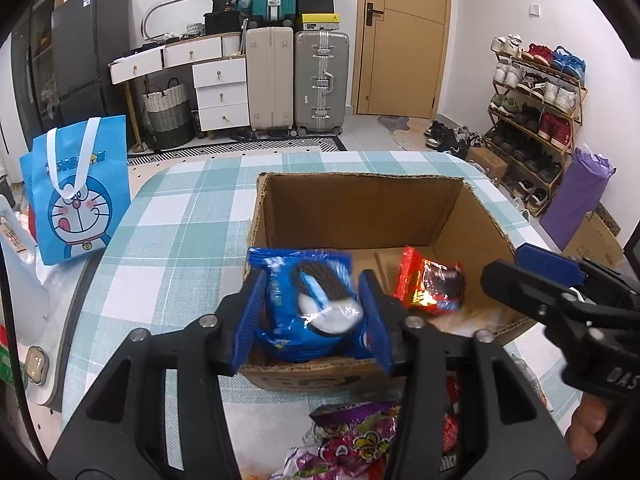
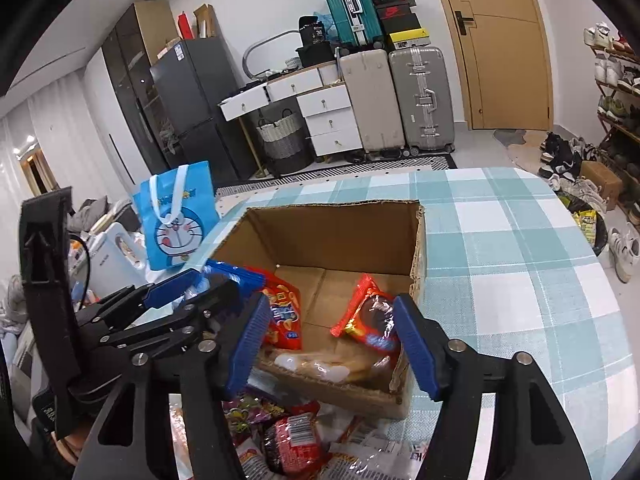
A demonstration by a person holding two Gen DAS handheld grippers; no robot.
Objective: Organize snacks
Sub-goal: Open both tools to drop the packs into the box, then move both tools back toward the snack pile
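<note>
An open cardboard box [image 1: 360, 204] stands on the checked tablecloth; it also shows in the right wrist view [image 2: 336, 232]. My left gripper [image 1: 310, 312] is shut on a blue cookie packet [image 1: 312, 304] and holds it over the box's near left corner. A red cookie packet [image 1: 430, 284] lies inside the box, seen too in the right wrist view [image 2: 368, 316], beside an orange-red snack bag [image 2: 282, 312] and a pale wrapped snack [image 2: 324, 364]. My right gripper [image 2: 332, 344] is open and empty above the box's near edge.
Several loose snack packets [image 2: 292, 436] lie on the table in front of the box, among them a purple one [image 1: 356, 440]. A blue Doraemon bag [image 1: 76, 192] stands off the table's left edge. The right gripper's body [image 1: 560, 300] hangs over the box's right side.
</note>
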